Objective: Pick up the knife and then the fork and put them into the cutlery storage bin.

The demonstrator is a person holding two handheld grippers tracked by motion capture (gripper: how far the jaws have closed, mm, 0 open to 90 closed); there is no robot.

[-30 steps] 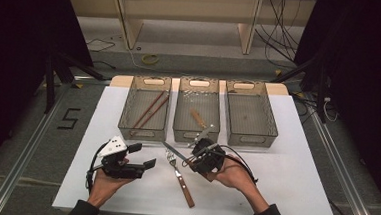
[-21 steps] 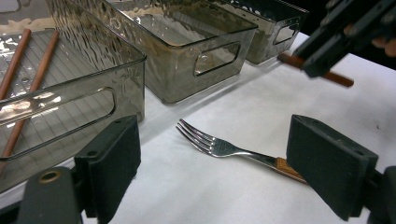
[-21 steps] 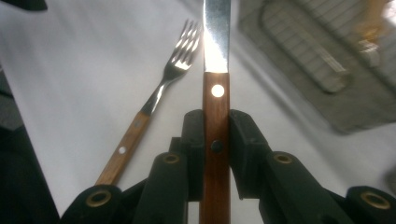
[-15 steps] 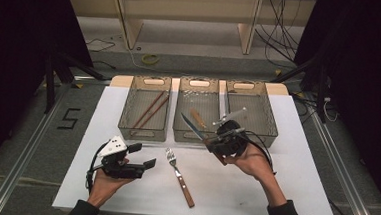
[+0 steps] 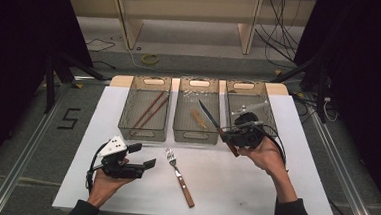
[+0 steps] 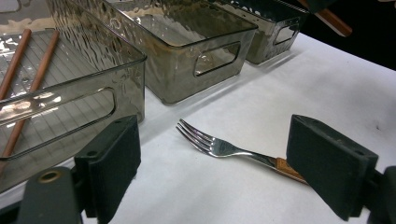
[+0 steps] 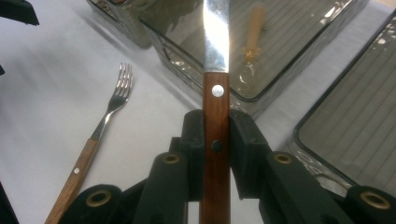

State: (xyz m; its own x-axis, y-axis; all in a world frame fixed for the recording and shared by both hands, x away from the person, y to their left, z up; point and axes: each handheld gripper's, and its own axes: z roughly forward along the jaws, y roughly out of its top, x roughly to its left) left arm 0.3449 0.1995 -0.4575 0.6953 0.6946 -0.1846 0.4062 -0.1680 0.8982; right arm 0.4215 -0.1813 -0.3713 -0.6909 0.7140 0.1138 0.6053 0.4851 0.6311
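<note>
Wood-handled knife (image 7: 216, 93) held aloft, blade forward.

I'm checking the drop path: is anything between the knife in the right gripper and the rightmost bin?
Nothing visible blocks it. The right gripper clamps the knife by its wooden handle, raised by the near-left corner of the rightmost bin, whose open top shows nothing inside. The blade points over the middle bin.

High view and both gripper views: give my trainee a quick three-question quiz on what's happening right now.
1. True or false: the right gripper is shut on the knife.
2. What lies in the left bin? A) spoon B) chopsticks C) nothing
3. Which utensil lies on the table between the hands?

Key: 1 true. 2 B, the chopsticks. 3 the fork, ahead of the open left gripper.
</note>
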